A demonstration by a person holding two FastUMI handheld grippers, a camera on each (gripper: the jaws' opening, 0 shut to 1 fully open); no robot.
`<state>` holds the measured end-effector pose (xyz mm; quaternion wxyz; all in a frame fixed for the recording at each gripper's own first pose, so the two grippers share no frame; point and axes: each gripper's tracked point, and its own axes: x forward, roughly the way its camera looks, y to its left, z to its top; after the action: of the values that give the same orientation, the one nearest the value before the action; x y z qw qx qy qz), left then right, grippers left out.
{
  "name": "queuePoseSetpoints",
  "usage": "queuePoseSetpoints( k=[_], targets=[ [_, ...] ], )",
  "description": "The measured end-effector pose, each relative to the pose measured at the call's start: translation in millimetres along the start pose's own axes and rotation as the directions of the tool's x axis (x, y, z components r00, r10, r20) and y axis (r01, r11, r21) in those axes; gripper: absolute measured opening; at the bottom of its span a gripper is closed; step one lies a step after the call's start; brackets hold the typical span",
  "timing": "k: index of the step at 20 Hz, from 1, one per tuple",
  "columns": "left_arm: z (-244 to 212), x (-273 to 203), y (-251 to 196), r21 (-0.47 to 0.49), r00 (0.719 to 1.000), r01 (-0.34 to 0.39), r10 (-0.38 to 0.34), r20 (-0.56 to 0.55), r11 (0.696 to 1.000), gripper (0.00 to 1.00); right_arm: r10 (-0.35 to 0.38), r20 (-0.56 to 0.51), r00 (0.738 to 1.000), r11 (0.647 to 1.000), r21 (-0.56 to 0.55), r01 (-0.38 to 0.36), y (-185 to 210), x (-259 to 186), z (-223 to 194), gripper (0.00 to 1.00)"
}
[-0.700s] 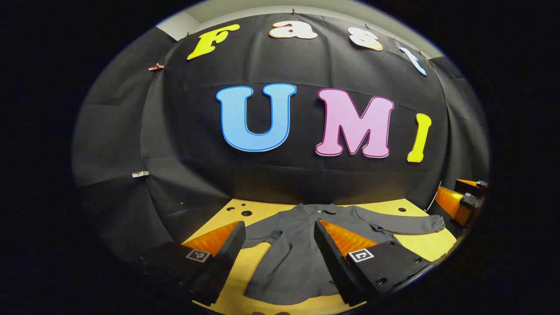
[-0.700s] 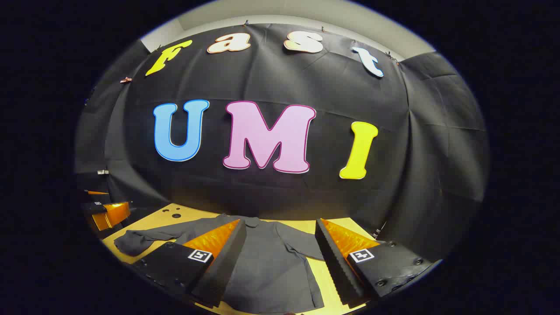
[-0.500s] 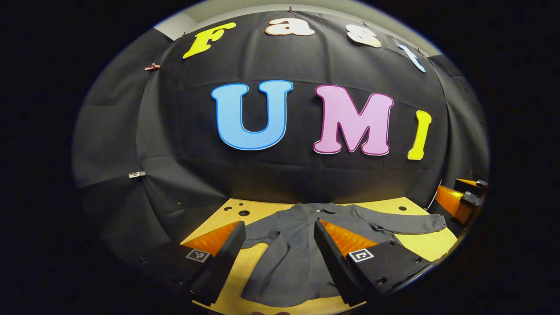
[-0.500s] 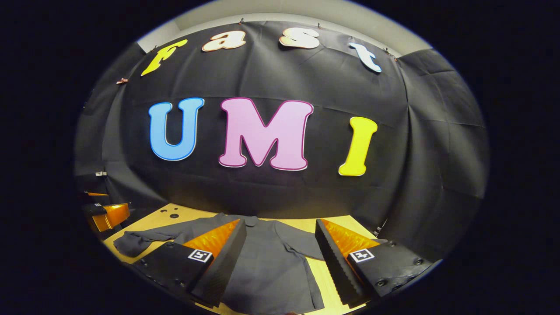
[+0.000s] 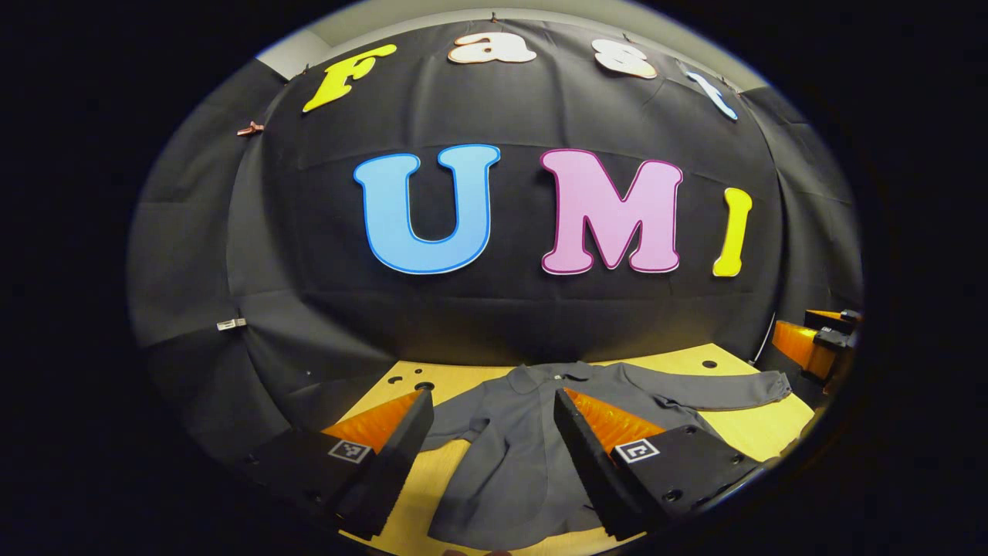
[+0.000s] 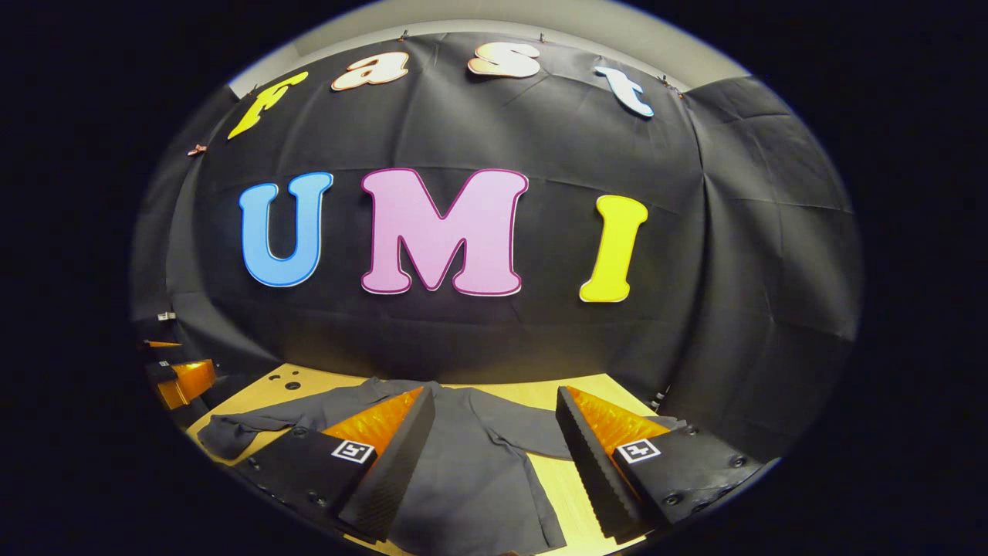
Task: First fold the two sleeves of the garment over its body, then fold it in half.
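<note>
Where black cloth wall (image 5: 540,324) ends, yellow table (image 5: 756,428); garment (image 5: 525,432) flat.

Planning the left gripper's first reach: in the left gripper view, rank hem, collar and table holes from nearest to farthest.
From the left gripper:
1. Hem, at the bottom, between its fingers.
2. Collar, up the middle of the garment.
3. Table holes, far-left corner, roughly level with the collar; too close to call.

Right gripper (image 6: 494,455) fingers spread wide, nothing between them but the grey collared shirt (image 6: 471,471) lying flat on the yellow table (image 6: 556,475) beyond the jaws. One sleeve (image 6: 231,432) stretches out past the left finger. Left gripper (image 6: 181,378) sits farther off left.
</note>
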<state>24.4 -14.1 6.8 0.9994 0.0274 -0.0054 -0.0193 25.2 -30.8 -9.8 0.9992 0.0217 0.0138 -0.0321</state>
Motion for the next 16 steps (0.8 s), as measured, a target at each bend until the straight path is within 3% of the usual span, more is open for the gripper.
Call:
queuePoseSetpoints(
  k=[7,16],
  targets=[
    [-2.0,3.0,-1.0,0.014,1.000,-0.001,0.001,-0.004,1.000,0.98,0.010,-0.014,1.000,1.000,0.010,-0.010,-7.1,11.4,-2.1,0.98],
    [-15.0,-1.0,-11.9,-0.001,0.997,-0.055,0.055,-0.048,0.998,0.99,-0.004,-0.067,0.998,0.999,-0.038,0.002,-55.7,46.4,-21.5,0.98]
  ],
)
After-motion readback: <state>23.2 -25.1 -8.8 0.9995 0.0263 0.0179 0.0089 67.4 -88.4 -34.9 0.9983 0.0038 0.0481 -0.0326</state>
